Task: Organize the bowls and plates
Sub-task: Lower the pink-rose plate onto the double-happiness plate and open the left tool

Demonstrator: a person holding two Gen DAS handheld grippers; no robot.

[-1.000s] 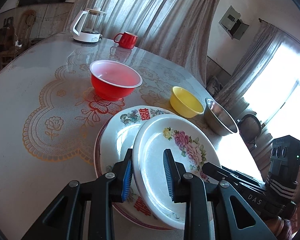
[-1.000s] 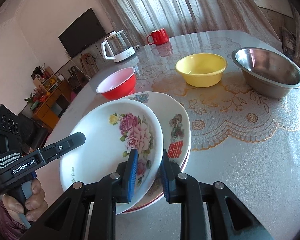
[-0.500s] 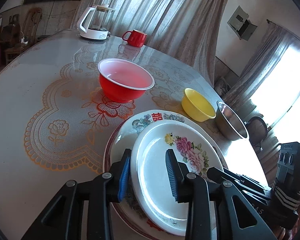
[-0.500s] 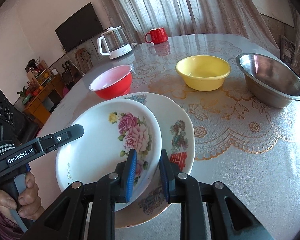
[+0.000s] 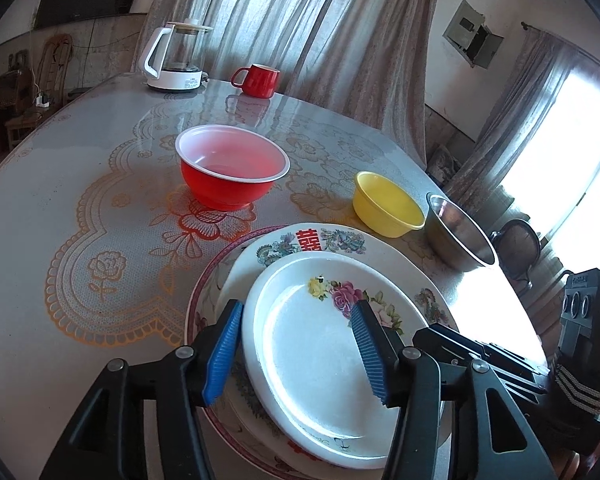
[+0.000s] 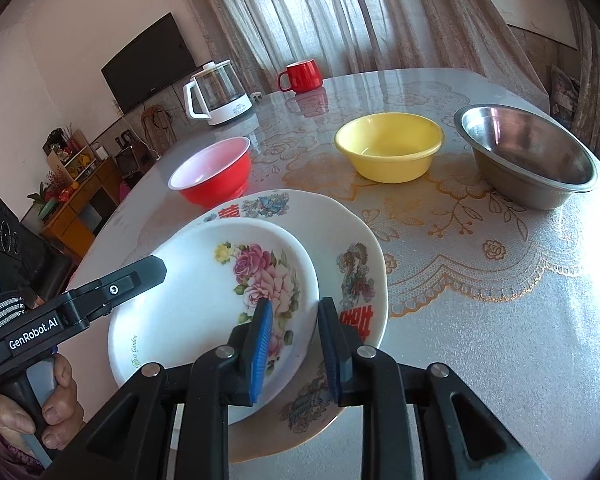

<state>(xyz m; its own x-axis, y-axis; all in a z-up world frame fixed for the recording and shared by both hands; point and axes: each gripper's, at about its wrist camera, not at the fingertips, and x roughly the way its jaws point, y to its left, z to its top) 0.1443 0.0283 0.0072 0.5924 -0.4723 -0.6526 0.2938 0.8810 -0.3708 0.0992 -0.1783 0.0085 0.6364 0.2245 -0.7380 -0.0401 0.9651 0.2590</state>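
**Plates stacked, bowls still scattered**

Nearest the left edge of the bench, the red bowl (image 5: 233,168) stood alone on the lace-patterned cover, upright and empty. At the near edge sat the plate stack: the rose plate (image 5: 324,344) lay on the double-happiness plate (image 5: 312,240), which in turn rested on a red-rimmed plate (image 5: 198,300) showing only as a sliver on the left. The left gripper (image 5: 300,352) straddled the rose plate's near-left rim; its jaws had just been opening and stood moderately wide, the pads clear of the rim, which was still between them. The right gripper (image 6: 296,348) kept its jaws narrow, pinched on the rose plate's right rim. Further right, toward the far right edge, the yellow bowl (image 5: 388,204) and the steel bowl (image 5: 460,236) sat just beside each other, not nested.

By my reading, the plate half of the job looked all but finished, with only the right gripper's release outstanding. The three bowls were still separate, so nesting them appeared to be what remained.
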